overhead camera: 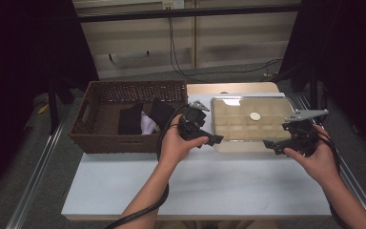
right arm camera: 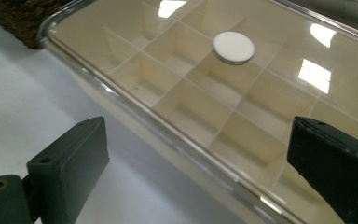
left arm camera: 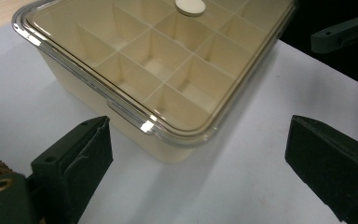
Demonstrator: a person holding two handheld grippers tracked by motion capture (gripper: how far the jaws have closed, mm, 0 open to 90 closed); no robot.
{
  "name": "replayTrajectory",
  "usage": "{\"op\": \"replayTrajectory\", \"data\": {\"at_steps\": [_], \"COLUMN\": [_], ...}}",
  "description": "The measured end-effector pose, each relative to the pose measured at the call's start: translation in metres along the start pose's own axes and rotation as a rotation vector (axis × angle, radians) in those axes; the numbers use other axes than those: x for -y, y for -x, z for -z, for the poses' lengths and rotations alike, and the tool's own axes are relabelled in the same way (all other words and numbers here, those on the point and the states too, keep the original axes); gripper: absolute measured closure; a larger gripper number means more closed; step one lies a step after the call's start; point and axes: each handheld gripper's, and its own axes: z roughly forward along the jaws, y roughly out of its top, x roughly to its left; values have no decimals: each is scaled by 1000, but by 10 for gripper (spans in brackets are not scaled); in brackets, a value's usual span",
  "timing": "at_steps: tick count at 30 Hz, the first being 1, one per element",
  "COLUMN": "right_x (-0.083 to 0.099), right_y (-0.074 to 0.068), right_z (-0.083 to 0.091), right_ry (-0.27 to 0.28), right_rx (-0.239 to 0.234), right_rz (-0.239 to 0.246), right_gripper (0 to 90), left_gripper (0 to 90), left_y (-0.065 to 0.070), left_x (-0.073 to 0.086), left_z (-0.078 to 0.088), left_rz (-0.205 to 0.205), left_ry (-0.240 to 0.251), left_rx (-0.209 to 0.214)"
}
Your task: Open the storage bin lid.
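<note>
Both my grippers sit at the near corners of the box [overhead camera: 250, 125], each with jaws spread wide and nothing between them — left gripper [overhead camera: 208, 138] by the near left corner, right gripper [overhead camera: 272, 144] by the near right one. The box rests on the white table [overhead camera: 195, 186], clear lid [left arm camera: 135, 60] seated on top, empty cream compartments under it.

Risks as I see them: the lid rim is thin and glossy, so if I pinch only the lip a pad could slide off, or the lid tilts and jams on one side. If one gripper lifts ahead of the other, the whole box may drag or tip. The box also overhangs a wooden board [overhead camera: 233, 88] beneath — a hard push could shove it backward.

Farther off, the round knob [right arm camera: 233, 47] sits mid-lid, and the wicker basket [overhead camera: 95, 138] with dark cloths [overhead camera: 130, 120] stands just beside the box — a leftward swing could knock it.
</note>
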Motion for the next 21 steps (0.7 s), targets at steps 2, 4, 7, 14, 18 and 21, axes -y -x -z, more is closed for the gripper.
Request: {"op": "replayTrajectory", "data": {"at_steps": [2, 4, 7, 14, 18, 21], "right_x": [-1, -3, -3, 1, 4, 8], "right_y": [5, 10, 20, 43, 54, 62], "right_z": [-2, -3, -7, -15, -20, -25], "right_ry": [-5, -6, -11, -9, -25, -33], "right_rx": [11, 24, 48, 133, 156, 181], "right_rz": [-8, -7, -21, -95, -129, -139], "right_gripper": [48, 50, 49, 34, 37, 26], "left_gripper": [73, 73, 74, 82, 84, 85], "left_y": [-4, -7, -8, -16, -21, -24], "left_x": [-2, -5, -10, -17, -17, -19], "left_z": [-4, -8, -13, -27, -35, -41], "left_rz": [7, 14, 17, 46, 63, 73], "left_ry": [6, -4, -5, -26, -19, -36], "left_rx": [-2, 2, 7, -16, -19, -19]}}
